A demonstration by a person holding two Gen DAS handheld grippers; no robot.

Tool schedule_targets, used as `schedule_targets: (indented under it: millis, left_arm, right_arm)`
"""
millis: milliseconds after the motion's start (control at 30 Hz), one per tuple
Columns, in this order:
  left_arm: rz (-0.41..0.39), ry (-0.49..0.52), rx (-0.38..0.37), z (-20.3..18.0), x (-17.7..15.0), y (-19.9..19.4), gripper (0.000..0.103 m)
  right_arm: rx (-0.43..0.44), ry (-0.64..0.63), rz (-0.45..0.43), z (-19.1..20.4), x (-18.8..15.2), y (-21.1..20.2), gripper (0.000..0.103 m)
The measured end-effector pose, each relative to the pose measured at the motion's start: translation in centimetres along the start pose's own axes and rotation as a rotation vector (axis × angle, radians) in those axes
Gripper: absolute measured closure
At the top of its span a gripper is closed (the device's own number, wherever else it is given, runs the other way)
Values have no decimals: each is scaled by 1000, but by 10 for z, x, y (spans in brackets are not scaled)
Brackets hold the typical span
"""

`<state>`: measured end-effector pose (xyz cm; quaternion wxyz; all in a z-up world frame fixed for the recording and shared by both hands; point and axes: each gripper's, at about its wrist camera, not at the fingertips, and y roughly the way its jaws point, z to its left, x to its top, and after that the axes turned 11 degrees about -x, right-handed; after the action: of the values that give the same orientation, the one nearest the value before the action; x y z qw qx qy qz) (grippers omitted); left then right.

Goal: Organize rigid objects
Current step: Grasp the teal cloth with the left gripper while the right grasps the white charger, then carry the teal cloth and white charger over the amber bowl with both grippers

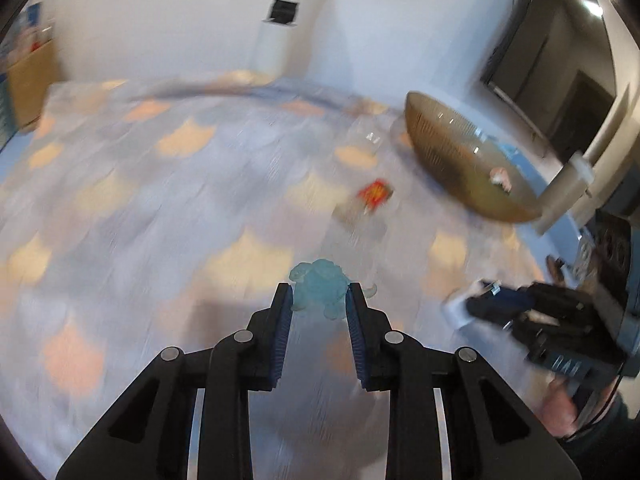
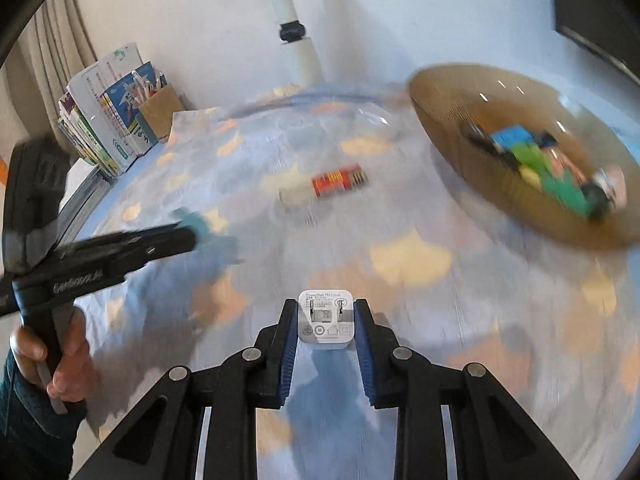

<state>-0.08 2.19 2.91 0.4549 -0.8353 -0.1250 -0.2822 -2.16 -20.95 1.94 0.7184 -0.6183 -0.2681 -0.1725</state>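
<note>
In the left wrist view, the left gripper [image 1: 319,300] had its fingers clamped on a translucent blue toy turtle [image 1: 320,290], carried above the patterned desk [image 1: 120,200], with the brown bowl [image 1: 448,152] near the far right edge. In the right wrist view, the right gripper [image 2: 325,322] was clamped on a white charger plug [image 2: 326,320]. The bowl already held several coloured blocks [image 2: 536,160]; a red-labelled stick [image 2: 324,188] lay mid-desk, apparently yet to be collected.

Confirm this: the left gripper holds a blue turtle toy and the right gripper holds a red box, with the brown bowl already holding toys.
Not quite. The right gripper holds a white charger, as the right wrist view shows; the red box lies on the table. The rest stands.
</note>
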Motion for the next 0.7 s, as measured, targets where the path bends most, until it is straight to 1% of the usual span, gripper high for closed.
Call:
schedule_targets:
  millis: [133, 167, 200, 267, 300, 333, 367, 400, 433, 467, 567, 633, 700]
  left_arm:
    - [24, -20, 0, 0, -29, -7, 78]
    - [28, -26, -3, -1, -33, -9, 76]
    - [23, -27, -7, -4, -37, -12, 66]
    - [28, -23, -13, -9, -42, -14, 62]
    - [40, -17, -7, -12, -43, -12, 60]
    - [41, -1, 1, -16, -46, -13, 57]
    - [46, 18, 9, -20, -50, -15, 47]
    - [51, 34, 12, -23, -54, -17, 30]
    - [54, 43, 20, -25, -58, -19, 23]
    - [56, 51, 30, -27, -61, -20, 20]
    - [54, 73, 56, -31, -65, -20, 20]
    - [55, 69, 66, -31, -63, -19, 20]
    - [56, 59, 77, -29, -59, -16, 20]
  right_arm:
    - [5, 4, -9, -5, -21, -16, 77]
    - [-2, -1, -8, -4, -25, -18, 76]
    - [-2, -4, -7, -4, -27, -20, 76]
    - [3, -11, -3, -2, -32, -23, 76]
    - [4, -15, 0, -1, -34, -24, 75]
    - [3, -21, 8, 1, -36, -24, 70]
    - [-2, -28, 17, 2, -38, -24, 67]
    - [-10, -33, 21, 3, -41, -24, 58]
    - [-23, -37, 24, 3, -44, -23, 49]
    - [-37, -34, 26, 2, -48, -23, 48]
    - [-29, -18, 31, -1, -51, -22, 46]
    - [-29, -14, 38, 0, -49, -21, 45]
    - [-48, -22, 48, 4, -45, -17, 45]
